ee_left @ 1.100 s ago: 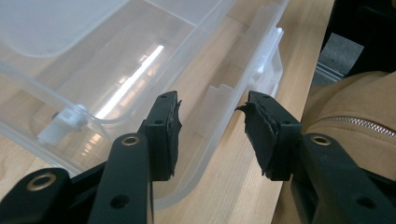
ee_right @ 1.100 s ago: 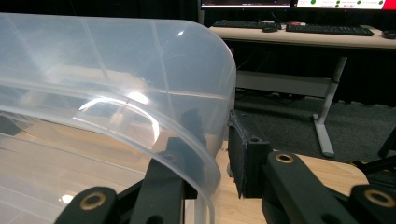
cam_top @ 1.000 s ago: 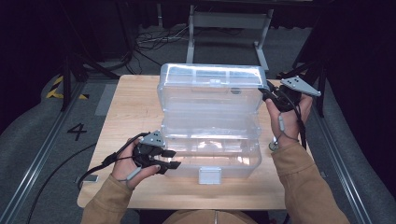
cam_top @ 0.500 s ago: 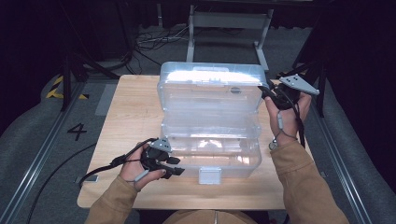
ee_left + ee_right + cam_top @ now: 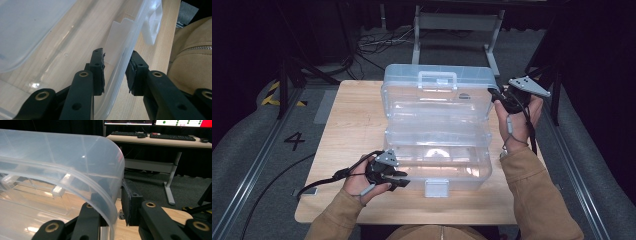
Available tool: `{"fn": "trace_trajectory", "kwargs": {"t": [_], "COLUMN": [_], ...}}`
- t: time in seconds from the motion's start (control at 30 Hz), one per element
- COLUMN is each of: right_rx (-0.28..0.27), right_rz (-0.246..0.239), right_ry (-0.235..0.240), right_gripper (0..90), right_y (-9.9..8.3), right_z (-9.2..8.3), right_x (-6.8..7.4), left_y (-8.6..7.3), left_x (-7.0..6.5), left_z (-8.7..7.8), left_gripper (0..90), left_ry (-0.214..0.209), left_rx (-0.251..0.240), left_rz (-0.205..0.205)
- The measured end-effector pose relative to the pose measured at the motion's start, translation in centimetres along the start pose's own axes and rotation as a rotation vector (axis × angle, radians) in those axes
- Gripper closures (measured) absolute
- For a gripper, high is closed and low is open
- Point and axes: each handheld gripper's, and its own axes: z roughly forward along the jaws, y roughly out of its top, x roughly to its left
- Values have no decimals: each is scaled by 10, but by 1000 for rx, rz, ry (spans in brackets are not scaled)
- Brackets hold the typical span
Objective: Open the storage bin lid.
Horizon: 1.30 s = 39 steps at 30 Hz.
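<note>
A clear plastic storage box (image 5: 437, 150) is sitting open on the wooden table (image 5: 352, 115), its lid (image 5: 437, 92) standing up at the far side with the white handle (image 5: 438, 79) on top.

Left gripper (image 5: 396, 177): the person's left hand (image 5: 362, 175) is holding it at the box's near-left corner. In the left gripper view the two black jaws are straddling the box's front wall (image 5: 120, 72), one jaw inside the box, the other outside over the table. A gap is showing on both sides of the wall, so the jaws are spread, not clamping. The white latch (image 5: 152, 22) is lying beyond the jaw tips, along the same wall.

Right gripper (image 5: 498, 97): the right hand (image 5: 517, 120) is holding it at the lid's right edge. In the right gripper view the curved lid rim (image 5: 110, 195) is running between the jaws, with the outer jaw's pad pressing against the plastic. The inner jaw is showing blurred through the lid. The jaws are grasping the lid corner.

A tan sleeve (image 5: 537, 200) is covering the right forearm. A desk with keyboards (image 5: 160, 137) is standing beyond the right jaws.
</note>
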Motion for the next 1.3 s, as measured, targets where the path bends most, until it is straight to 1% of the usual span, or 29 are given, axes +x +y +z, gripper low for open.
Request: {"fn": "trace_trajectory", "kwargs": {"t": [0.13,0.2,0.33,0.5,0.57,0.67,0.9,1.3], "right_rx": [9,13,17,45,52,62,100,139], "right_rz": [7,5,4,8,7,10,16,25], "right_ry": [-6,-17,-19,-24,-21,-19,-12,-9], "right_gripper": [781,788,793,795,795,796,795,796], "right_y": [1,1,2,6,7,8,12,17], "right_z": [4,6,12,18,19,22,30,44], "right_x": [-1,-1,-3,-4,-5,-7,-9,-13], "left_y": [0,0,0,-1,-2,-2,-1,0], "left_x": [0,0,0,0,1,0,1,2], "left_z": [0,0,0,0,0,0,0,0], "left_gripper": [706,706,706,705,705,702,707,710], "left_ry": [0,-3,-4,-1,-4,3,-11,-20], "left_rx": [-2,-2,-3,-9,-14,-16,-10,-4], "left_rz": [7,2,-5,3,3,2,-12,-24]}}
